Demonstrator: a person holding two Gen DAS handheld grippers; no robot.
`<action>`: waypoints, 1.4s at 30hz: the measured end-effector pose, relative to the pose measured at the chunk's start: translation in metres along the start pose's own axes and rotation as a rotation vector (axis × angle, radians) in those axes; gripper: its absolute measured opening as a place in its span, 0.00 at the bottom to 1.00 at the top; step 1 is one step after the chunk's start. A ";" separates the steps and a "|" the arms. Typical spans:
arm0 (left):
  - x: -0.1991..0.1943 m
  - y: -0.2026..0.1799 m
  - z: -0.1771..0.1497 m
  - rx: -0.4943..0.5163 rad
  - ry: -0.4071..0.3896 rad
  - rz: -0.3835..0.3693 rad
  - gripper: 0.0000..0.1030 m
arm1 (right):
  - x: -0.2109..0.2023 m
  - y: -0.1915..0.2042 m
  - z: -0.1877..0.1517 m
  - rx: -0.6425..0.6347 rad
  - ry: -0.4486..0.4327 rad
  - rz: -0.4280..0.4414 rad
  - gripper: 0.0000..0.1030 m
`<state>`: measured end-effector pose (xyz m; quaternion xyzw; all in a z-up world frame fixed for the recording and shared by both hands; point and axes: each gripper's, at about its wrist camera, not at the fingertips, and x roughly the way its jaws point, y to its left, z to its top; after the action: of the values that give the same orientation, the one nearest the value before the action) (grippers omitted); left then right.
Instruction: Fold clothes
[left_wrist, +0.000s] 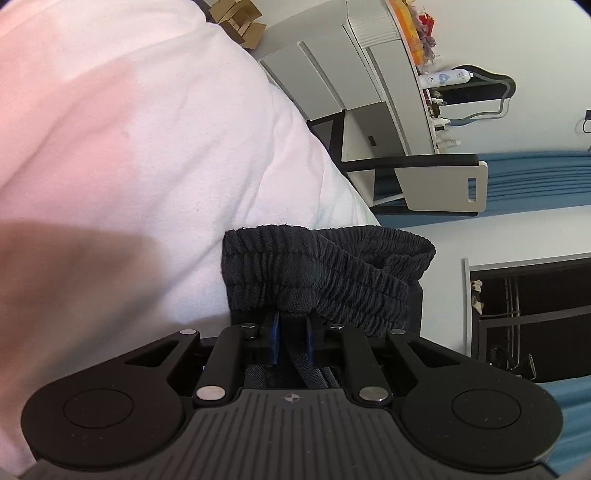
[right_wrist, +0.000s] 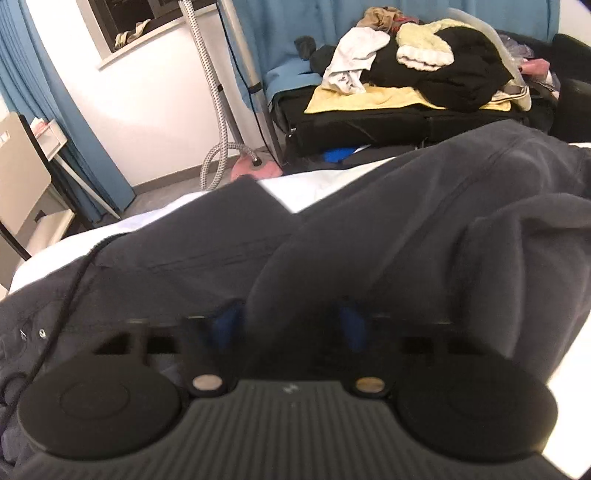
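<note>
The left gripper, low in the centre of its wrist view, has its jaws pressed close on the gathered elastic waistband of a pair of dark trousers, the blue pads biting into the ribbed cloth. The camera is rolled on its side, so the room runs sideways across the frame. A white bed sheet fills the upper left, tinged pink toward the corner, with a blurred brownish shape at the left edge too soft to identify. To the upper right stand a white drawer unit, a white bottle whose label cannot be read, and a pale chair before a blue curtain.

In the right wrist view, the right gripper sits low in the frame with its jaws spread apart, a raised fold of the same dark trousers bunched between the blue pads; the frame is blurred, and whether the pads touch the cloth cannot be told. The garment sprawls across the middle of the frame on the white bed, a dark drawstring trailing at the lower left. Beyond it, in the upper right, a heap of black, white and yellow laundry lies on a dark case. A braided hose hangs against the white wall in the upper centre, beside a blue curtain.
</note>
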<state>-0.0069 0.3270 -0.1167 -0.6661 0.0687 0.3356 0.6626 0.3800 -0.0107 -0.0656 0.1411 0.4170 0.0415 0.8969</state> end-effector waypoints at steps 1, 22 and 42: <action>0.000 0.000 0.001 -0.004 0.002 -0.002 0.16 | -0.006 -0.009 -0.002 0.021 -0.012 0.026 0.31; -0.041 0.002 0.009 0.041 0.034 0.052 0.14 | -0.144 -0.175 -0.178 0.120 0.165 0.289 0.13; -0.039 -0.007 -0.014 0.124 -0.067 0.138 0.16 | -0.095 -0.382 -0.076 0.709 -0.283 0.216 0.60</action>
<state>-0.0277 0.3016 -0.0910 -0.6058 0.1130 0.3973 0.6800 0.2443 -0.3777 -0.1522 0.4896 0.2607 -0.0310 0.8315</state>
